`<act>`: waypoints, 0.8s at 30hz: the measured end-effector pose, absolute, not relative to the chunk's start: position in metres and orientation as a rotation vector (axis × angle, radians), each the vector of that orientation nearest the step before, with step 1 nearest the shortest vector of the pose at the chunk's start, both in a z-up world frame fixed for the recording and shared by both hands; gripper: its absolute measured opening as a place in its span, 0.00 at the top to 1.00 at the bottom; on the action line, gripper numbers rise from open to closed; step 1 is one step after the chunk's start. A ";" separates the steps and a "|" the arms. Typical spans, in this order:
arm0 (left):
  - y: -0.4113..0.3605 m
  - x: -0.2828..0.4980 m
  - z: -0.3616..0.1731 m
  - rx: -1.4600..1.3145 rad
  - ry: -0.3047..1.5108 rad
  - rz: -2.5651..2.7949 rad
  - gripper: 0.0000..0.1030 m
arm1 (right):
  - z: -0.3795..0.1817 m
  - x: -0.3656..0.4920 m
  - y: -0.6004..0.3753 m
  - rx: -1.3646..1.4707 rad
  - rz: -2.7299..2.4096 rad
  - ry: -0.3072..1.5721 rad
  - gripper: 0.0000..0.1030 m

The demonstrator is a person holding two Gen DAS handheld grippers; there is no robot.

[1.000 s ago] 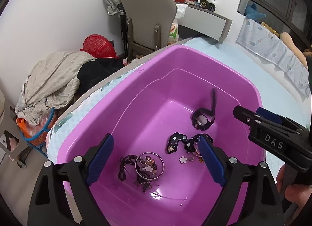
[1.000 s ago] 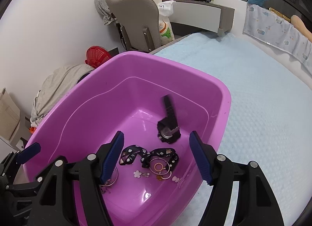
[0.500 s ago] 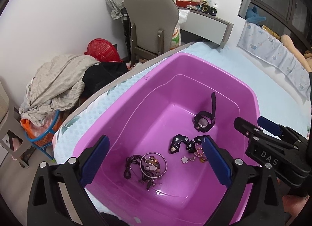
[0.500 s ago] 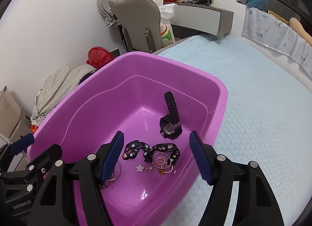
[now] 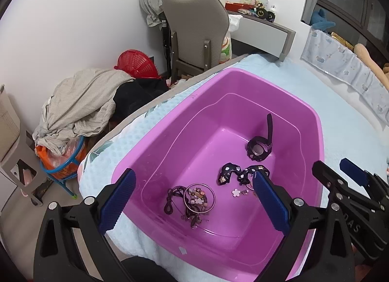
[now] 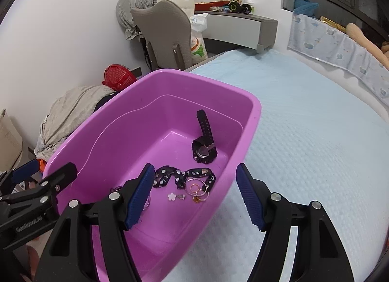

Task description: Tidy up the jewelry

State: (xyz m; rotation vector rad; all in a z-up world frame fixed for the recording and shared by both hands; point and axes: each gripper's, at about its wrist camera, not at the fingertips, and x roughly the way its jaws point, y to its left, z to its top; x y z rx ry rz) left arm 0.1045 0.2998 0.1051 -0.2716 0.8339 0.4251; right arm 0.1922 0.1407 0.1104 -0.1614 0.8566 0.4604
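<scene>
Gleaming smooth purple plastic tub (image 5: 313, 121), ribbed black watch (image 5: 259, 152) inside.

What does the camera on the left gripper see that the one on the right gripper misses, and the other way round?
Only the left wrist view shows the silver bangle with charms and the black cord beside it in full; in the right view a finger hides nearly all of them.

Only the right wrist view shows the gold hoops plainly.

Both show the purple tub, the black watch, the patterned black ribbon, the white flower charm, and the open left gripper and right gripper.
</scene>
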 end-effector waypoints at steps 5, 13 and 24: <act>0.295 0.097 0.111 -0.258 0.821 0.433 0.08 | 0.116 0.176 0.137 -0.165 0.439 0.851 0.35; 0.286 0.085 0.121 -0.227 0.799 0.441 0.08 | 0.118 0.153 0.132 -0.159 0.427 0.851 0.35; 0.271 0.075 0.129 -0.198 0.783 0.431 0.08 | 0.121 0.144 0.124 -0.142 0.414 0.849 0.35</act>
